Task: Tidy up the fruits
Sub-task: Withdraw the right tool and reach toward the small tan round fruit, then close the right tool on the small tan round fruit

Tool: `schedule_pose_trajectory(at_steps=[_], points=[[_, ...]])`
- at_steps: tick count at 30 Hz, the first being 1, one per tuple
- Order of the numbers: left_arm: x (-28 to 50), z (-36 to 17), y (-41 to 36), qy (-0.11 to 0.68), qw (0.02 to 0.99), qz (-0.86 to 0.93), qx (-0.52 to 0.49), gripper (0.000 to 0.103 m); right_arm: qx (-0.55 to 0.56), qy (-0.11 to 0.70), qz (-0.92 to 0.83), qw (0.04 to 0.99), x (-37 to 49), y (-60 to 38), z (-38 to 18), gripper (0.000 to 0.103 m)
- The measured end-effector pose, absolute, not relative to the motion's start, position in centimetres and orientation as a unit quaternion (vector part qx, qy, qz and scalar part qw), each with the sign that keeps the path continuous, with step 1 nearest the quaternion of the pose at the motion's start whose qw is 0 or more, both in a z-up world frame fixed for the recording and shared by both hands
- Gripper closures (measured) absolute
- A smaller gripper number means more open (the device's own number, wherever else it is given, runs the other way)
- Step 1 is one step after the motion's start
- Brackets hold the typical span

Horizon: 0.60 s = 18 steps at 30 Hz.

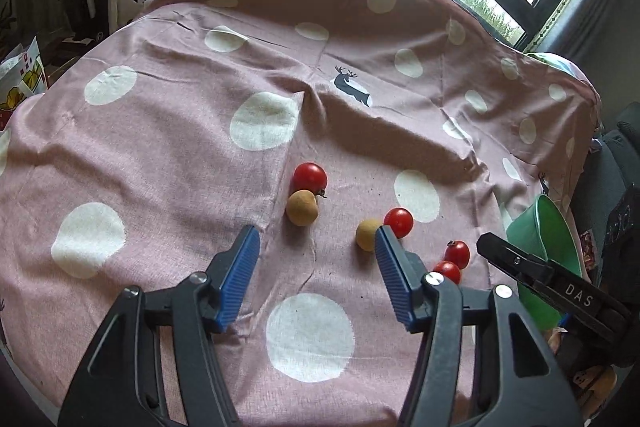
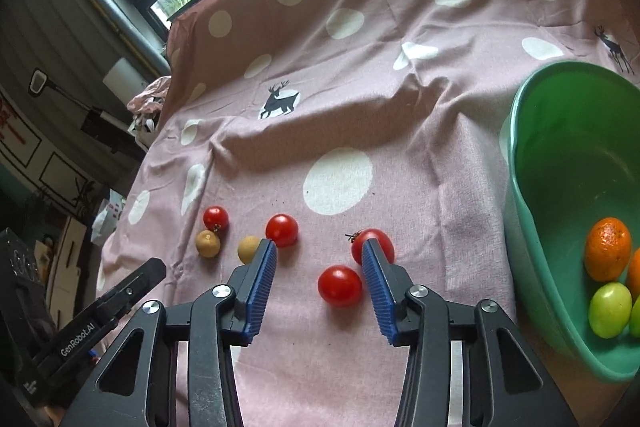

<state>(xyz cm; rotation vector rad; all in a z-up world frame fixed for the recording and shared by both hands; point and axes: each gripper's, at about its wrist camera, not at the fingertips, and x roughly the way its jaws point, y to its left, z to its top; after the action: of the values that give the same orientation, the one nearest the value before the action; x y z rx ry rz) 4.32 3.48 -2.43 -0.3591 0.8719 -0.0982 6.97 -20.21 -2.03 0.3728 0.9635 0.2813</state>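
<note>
We are gathering loose fruit into the green bowl [image 2: 532, 211] at the desk's right edge, where oranges and green fruit already lie. Our right gripper [image 2: 320, 273] is hanging released over a cherry tomato [image 2: 340, 285], not yet pinching it; next, we judge, it needs lowering and closing gently. Our left gripper [image 1: 316, 267] is hovering released near a brown longan [image 1: 302, 207]. A pink dotted cloth [image 1: 160, 147] is covering the desk below windows.

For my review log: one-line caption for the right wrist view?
Open right gripper over red tomato; green bowl alongside holds fruit.
</note>
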Motion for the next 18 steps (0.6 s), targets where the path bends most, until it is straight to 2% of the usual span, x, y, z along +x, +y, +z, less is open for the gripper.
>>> schedule_pose_trajectory(at_steps=[2, 4, 6, 8, 12, 18], points=[[4.8, -2.6, 3.2, 0.424, 0.889, -0.049, -0.164, 0.054, 0.18, 0.464, 0.155, 0.853, 7.5, -19.4, -1.8, 0.056], [5.5, -2.9, 3.0, 0.429, 0.887, -0.059, -0.16, 0.067, 0.169, 0.47, 0.17, 0.849, 8.4, -18.0, -1.6, 0.058], [6.3, -3.3, 2.6, 0.437, 0.883, -0.069, -0.156, 0.074, 0.157, 0.485, 0.174, 0.843, 9.5, -16.5, -2.0, 0.066], [7.0, -3.5, 2.5, 0.441, 0.882, -0.07, -0.153, 0.075, 0.145, 0.509, 0.175, 0.83, 10.6, -15.1, -2.8, 0.07], [8.0, -4.2, 2.7, 0.455, 0.872, -0.071, -0.166, 0.079, 0.152, 0.534, 0.189, 0.81, 11.7, -13.6, -4.3, 0.072], [7.8, -4.0, 4.2, 0.455, 0.867, -0.069, -0.191, 0.079, 0.154, 0.544, 0.195, 0.801, 12.1, -12.9, -5.1, 0.072]])
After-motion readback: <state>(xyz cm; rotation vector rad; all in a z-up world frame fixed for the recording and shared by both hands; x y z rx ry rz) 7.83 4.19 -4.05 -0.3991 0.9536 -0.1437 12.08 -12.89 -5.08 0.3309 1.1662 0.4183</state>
